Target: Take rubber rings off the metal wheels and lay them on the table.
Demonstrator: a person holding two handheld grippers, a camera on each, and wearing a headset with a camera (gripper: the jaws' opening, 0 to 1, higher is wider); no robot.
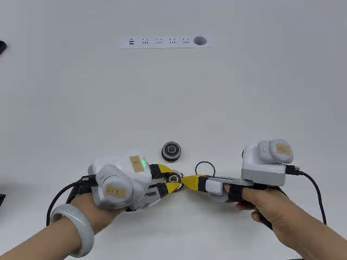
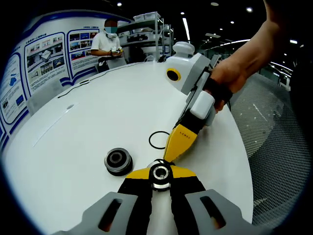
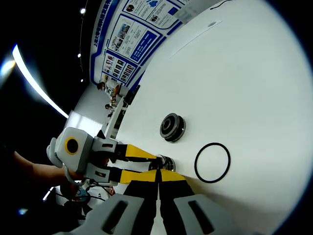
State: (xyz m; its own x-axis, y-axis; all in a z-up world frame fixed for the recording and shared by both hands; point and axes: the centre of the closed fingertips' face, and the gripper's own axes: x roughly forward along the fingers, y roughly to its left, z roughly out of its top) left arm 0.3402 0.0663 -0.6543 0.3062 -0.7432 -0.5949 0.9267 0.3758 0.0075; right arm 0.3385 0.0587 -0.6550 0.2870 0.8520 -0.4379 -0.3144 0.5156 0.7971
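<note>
My left gripper (image 1: 174, 179) is shut on a small metal wheel (image 2: 161, 175), held just above the white table. The yellow tips of my right gripper (image 1: 187, 181) are shut and touch that wheel's right side; I cannot tell whether they pinch any rubber. In the right gripper view the held wheel (image 3: 166, 160) sits just beyond my shut jaws. A loose black rubber ring (image 1: 205, 168) lies flat on the table behind the right gripper. A second wheel (image 1: 171, 151), with a black ring around it, stands behind the left gripper.
A white power strip (image 1: 165, 41) lies across the far side of the table (image 1: 81, 108). A dark object (image 1: 1, 47) pokes in at the far left edge. A person (image 2: 110, 44) stands well beyond the table.
</note>
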